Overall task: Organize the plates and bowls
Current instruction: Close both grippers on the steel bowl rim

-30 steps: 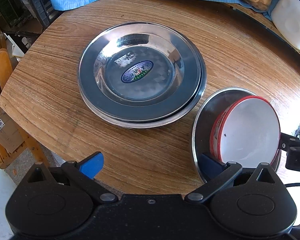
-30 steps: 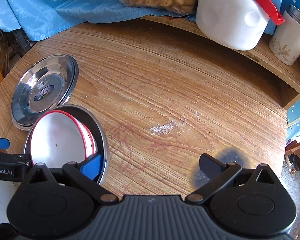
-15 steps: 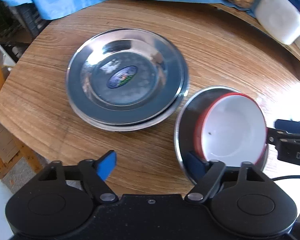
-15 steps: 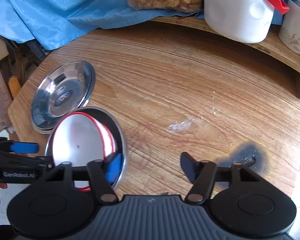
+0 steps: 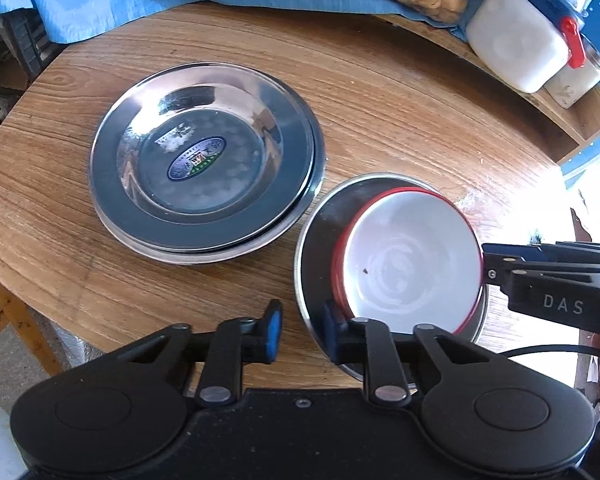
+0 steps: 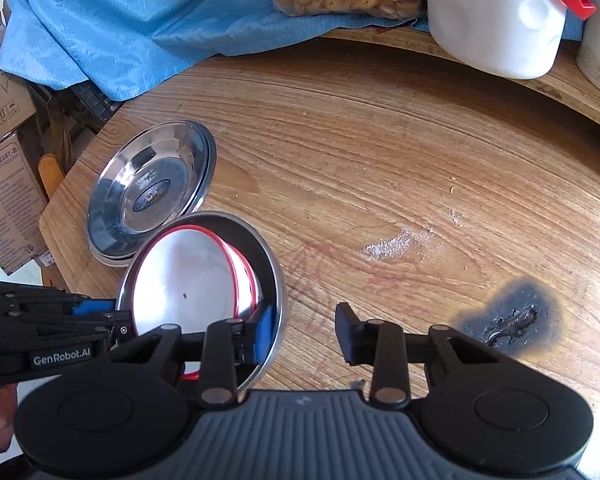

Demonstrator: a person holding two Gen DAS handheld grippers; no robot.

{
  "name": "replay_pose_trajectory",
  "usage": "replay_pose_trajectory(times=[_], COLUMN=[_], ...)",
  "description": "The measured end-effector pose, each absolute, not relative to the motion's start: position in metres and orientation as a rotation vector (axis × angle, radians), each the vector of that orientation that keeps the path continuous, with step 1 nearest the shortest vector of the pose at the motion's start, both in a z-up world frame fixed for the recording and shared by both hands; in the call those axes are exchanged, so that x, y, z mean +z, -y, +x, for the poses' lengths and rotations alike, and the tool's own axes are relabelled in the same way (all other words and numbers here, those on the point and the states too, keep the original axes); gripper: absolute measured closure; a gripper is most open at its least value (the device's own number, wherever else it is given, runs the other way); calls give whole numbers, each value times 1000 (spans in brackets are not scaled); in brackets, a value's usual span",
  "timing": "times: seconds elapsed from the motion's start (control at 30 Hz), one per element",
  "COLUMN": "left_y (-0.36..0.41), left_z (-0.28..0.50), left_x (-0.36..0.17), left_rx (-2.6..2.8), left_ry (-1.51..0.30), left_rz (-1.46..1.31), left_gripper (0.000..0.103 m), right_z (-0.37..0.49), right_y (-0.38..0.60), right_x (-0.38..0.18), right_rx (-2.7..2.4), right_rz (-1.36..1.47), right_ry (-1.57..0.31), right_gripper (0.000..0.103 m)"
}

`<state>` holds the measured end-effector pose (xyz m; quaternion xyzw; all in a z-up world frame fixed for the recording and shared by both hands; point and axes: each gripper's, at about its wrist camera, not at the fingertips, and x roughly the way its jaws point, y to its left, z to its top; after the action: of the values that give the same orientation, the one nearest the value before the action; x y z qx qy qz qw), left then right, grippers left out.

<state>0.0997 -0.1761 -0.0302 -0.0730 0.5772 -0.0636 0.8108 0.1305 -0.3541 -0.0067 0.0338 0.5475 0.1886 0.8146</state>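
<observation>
On the near edge of the wooden table (image 5: 380, 92), both grippers are closing in on the same load: a steel plate (image 5: 320, 240) carrying nested red-rimmed white bowls (image 5: 412, 264). Over the last second the left gripper (image 5: 300, 330) has been narrowing its spread, and its jaws are now straddling the plate's near rim, one finger inside, one outside, with a gap showing, so not clamped yet. The right gripper (image 6: 308, 332) is doing the same from the other side, jaws parted around that rim, one finger inside by the bowls. The plate, tilted a moment ago, is now looking nearly level. Just beside it, the stacked steel plates (image 5: 204, 156) are sitting untouched, stickered one on top. My read: a two-handed grip is setting up, probably to carry plate and bowls together, though neither side is gripping firmly yet.
</observation>
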Motion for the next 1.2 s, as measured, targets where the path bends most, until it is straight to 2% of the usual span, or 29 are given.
replay_pose_trajectory(times=[0.03, 0.1, 0.33, 0.53, 1.1, 1.2], left_y=[177, 177, 177, 178, 175, 174], left_z=[100, 100, 101, 101, 110, 114], left_x=[-30, -30, -30, -29, -30, -31], left_rx=[-138, -139, -137, -137, -215, -244], left_ry=[-1232, -1231, -1234, -1227, -1261, -1274], left_rz=[-154, -153, -149, -147, -119, -112], left_gripper=[84, 86, 86, 89, 90, 90], right_z=[130, 130, 130, 129, 132, 134], right_y=[353, 351, 350, 347, 349, 352], right_x=[-7, -6, -8, -8, -12, -16], right_rx=[408, 417, 410, 432, 369, 341], right_rz=[76, 73, 92, 109, 211, 263], right_ry=[-1168, -1166, -1174, -1171, -1217, -1237], right_gripper=[74, 77, 78, 94, 92, 94])
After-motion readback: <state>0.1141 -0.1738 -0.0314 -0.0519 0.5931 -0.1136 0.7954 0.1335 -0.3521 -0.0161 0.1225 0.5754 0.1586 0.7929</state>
